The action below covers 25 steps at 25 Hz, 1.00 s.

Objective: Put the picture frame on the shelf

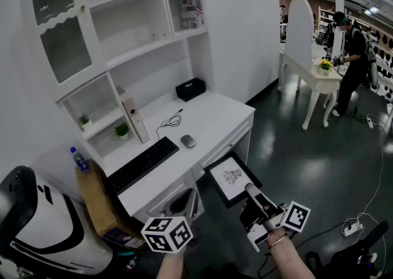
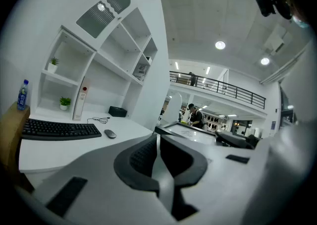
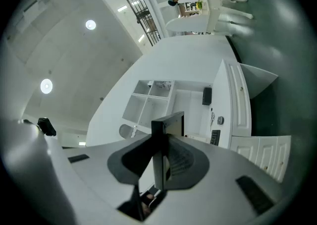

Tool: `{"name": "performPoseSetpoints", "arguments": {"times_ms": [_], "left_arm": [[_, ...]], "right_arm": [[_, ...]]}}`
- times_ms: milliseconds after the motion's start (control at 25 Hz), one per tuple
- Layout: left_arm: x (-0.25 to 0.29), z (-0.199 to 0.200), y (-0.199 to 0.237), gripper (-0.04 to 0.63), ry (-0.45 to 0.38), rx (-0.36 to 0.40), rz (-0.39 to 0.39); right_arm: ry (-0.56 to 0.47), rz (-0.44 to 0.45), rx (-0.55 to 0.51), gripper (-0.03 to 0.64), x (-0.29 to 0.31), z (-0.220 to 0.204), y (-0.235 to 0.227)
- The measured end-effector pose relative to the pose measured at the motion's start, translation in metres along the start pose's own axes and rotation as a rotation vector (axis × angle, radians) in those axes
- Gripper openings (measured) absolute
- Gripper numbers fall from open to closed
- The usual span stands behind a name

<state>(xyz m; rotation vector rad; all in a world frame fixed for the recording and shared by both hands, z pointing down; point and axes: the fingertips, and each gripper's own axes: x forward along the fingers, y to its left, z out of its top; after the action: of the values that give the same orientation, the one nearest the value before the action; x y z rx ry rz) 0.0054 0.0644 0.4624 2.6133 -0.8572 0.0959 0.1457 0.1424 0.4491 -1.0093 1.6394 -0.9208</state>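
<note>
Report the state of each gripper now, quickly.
Left gripper: closed, holding nothing.
Right gripper: closed on the edge of the picture frame.

My right gripper (image 3: 159,169) is clamped on a thin black rectangular picture frame (image 3: 169,124), seen edge-on, with my ribbed dark pads (image 3: 184,162) closed on it from either side. Past its top edge is a white shelf unit (image 3: 148,101) with open compartments. Beside that, a white desk (image 3: 230,105) carries a small black box (image 3: 206,96), a grey mouse (image 3: 220,120) and a black keyboard (image 3: 214,137).
</note>
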Motion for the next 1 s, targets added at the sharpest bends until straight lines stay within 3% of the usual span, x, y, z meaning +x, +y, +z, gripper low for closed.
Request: {"name": "performPoseSetpoints", "arguments": {"times_ms": [1000], "left_arm": [[-0.014, 0.008, 0.006, 0.026, -0.021, 0.023, 0.015]], "right_arm": [[0.013, 0.013, 0.001, 0.078, 0.001, -0.005, 0.003]]}}
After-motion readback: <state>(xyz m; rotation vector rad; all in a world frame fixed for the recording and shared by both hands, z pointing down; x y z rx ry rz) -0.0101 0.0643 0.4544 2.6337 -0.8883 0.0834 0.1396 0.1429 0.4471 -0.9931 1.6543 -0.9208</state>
